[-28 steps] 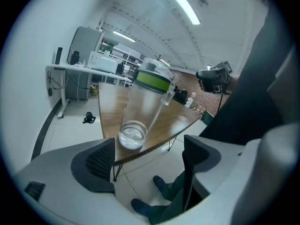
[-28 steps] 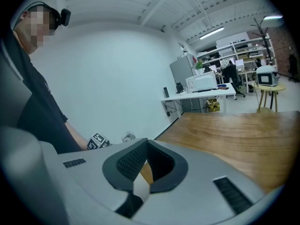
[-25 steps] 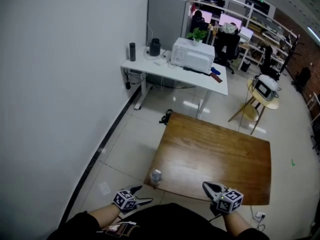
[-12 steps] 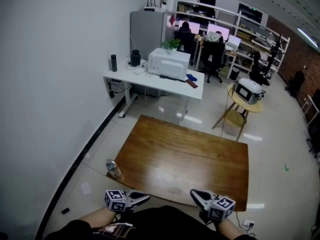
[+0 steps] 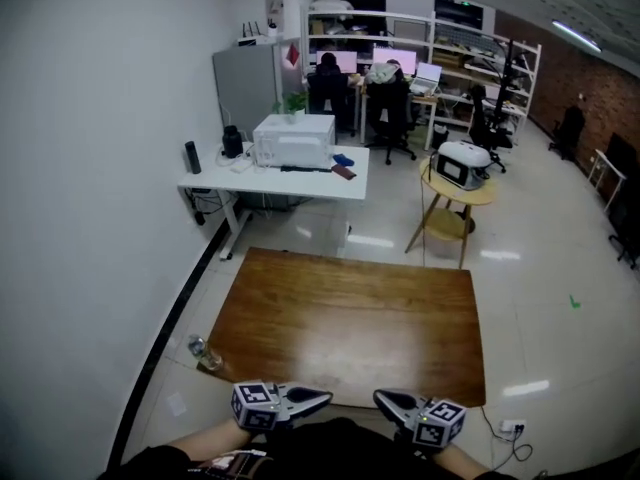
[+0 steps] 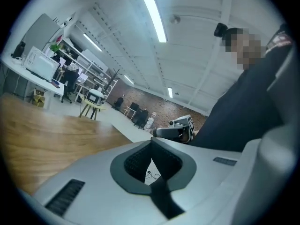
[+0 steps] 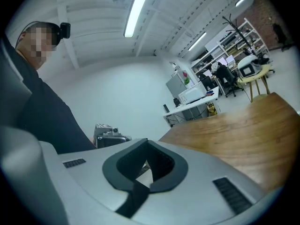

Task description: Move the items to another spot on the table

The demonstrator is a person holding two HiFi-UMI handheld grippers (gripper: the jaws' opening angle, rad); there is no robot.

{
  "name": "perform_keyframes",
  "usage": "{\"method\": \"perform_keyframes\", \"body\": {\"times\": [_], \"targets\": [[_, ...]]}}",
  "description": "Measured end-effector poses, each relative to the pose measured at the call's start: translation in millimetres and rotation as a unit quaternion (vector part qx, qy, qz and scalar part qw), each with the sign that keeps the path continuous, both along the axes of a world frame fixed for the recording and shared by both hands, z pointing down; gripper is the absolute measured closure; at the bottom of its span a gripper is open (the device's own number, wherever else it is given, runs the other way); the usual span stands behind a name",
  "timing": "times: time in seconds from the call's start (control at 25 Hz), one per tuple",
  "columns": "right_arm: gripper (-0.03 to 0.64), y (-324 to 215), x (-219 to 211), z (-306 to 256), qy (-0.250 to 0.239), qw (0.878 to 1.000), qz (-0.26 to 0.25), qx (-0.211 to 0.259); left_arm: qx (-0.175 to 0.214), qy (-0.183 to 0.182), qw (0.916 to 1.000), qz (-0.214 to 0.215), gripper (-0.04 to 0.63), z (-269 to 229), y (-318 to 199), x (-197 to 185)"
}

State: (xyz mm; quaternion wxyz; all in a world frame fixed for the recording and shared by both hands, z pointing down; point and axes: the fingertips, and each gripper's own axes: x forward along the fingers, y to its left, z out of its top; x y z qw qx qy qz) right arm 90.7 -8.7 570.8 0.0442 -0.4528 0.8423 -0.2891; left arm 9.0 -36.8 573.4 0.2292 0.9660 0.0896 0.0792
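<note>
**Both grippers idle at the near edge, bottle out at the corner**

The left hand-held gripper (image 5: 318, 398) and the right hand-held gripper (image 5: 385, 399) hang low in front of the person's body, just at the near edge of the wooden worktop (image 5: 350, 318). Their tips are turned in toward each other, so each gripper view shows the other tool across the gap. In both of those views the dark pads are pressed together with nothing between them. Neither tool carries anything.

The one item in sight that fits the task is a small bottle (image 5: 203, 352) at the worktop's near left corner, well to the left of the left hand-held gripper. It looks tipped over. It is too small in the head view to tell whether it rests on the very edge of the wood or just off it, over the floor (image 5: 540, 298). The rest of the wooden surface is bare.

Closed, empty jaws held by the body and away from the bottle look like a resting pose, not a reach. Judged from this, no move is under way. If the bottle is to be shifted, the left tool is the nearer one. It would first have to spread its jaws, and the corner spot leaves little room for a nudge without knocking the bottle off.
</note>
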Motion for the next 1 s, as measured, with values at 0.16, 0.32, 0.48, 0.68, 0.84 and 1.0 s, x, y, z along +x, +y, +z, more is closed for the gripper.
{"method": "perform_keyframes", "body": {"times": [0.16,0.32,0.48,0.68,0.84,1.0], "targets": [[0.617,3.9,-11.4,-2.8,0.034,0.999,0.024,-0.008,-0.019,-0.011,0.9995,0.02,0.592,-2.2,1.8,-2.9],[0.617,-5.3,-20.5,-5.3,0.045,0.999,0.019,-0.004,-0.038,0.005,0.9989,0.027,0.592,-9.5,-12.6,-6.2],[0.617,-7.1,-21.5,-6.8,0.045,0.999,0.031,0.005,-0.03,0.002,0.9986,0.044,0.592,-8.8,-13.4,-12.8],[0.617,-7.8,-23.7,-9.8,0.057,0.998,0.025,0.009,-0.035,0.01,0.9985,0.041,0.592,-13.2,-15.3,-14.7],[0.617,-7.8,-27.2,-11.3,0.059,0.998,0.026,0.009,-0.029,0.009,0.9986,0.043,0.592,-10.0,-14.1,-17.1],[0.617,-6.4,-33.0,-19.0,0.057,0.998,0.02,0.019,-0.035,0.009,0.9987,0.037,0.592,-8.3,-11.0,-20.5]]}}
